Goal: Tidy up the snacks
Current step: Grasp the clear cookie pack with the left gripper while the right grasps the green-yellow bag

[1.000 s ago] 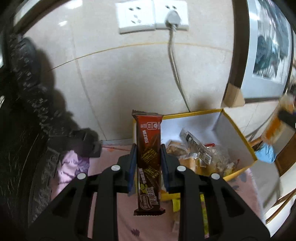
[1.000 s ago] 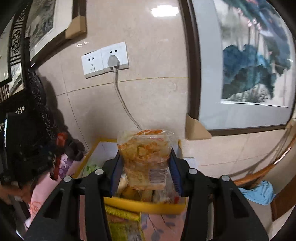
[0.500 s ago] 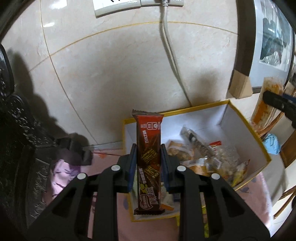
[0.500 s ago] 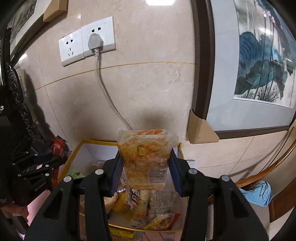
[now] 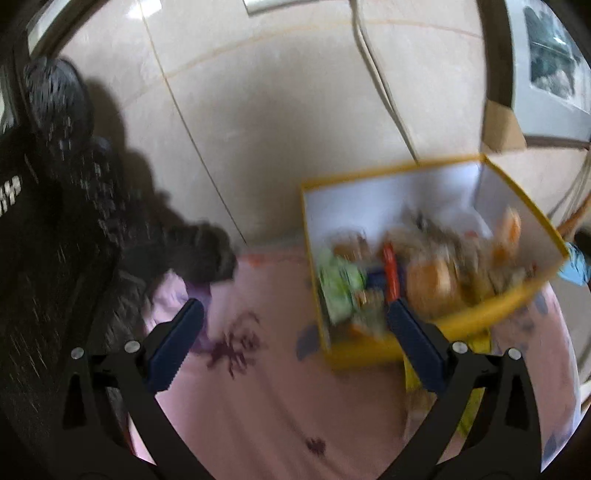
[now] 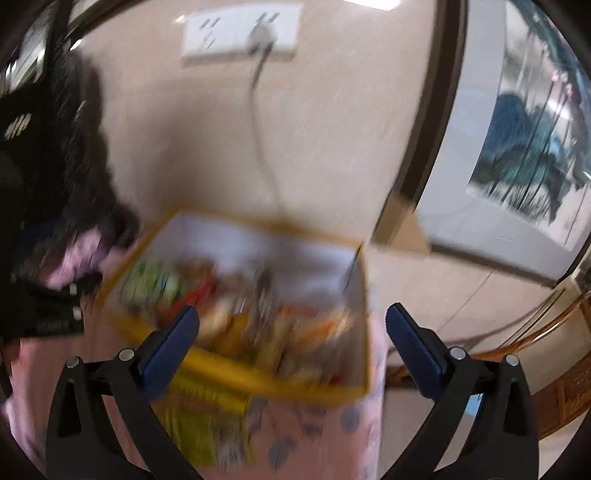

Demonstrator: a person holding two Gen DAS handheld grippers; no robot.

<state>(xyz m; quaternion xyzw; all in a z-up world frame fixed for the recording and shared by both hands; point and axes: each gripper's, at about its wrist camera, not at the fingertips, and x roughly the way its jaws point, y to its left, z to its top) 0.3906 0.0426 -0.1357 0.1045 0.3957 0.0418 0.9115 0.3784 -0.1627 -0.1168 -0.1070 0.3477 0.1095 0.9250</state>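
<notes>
A yellow-rimmed box [image 5: 436, 166] with white inner walls stands on a pink flowered cloth by the wall, holding several blurred snack packets [image 5: 428, 273]. My left gripper [image 5: 295, 317] hangs in front of its near left corner; its jaws are opening, spread wide with nothing between them. In the right wrist view the same box [image 6: 236, 369] sits just ahead with the snacks [image 6: 258, 321] piled inside. My right gripper [image 6: 291, 325] is over the box's near rim; its jaws are opening too, with nothing held. Both views are motion-blurred.
A dark carved chair [image 5: 48, 229] rises at the left. The tiled wall carries sockets [image 6: 240, 33] with a cable running down behind the box. A framed painting [image 6: 517, 155] leans at the right. Yellow-green packets [image 6: 207, 417] lie on the cloth [image 5: 258, 387] before the box.
Both grippers opened wide. The chocolate bar has left the left jaws and the orange snack bag has left the right jaws. Both cameras dropped lower toward the box.
</notes>
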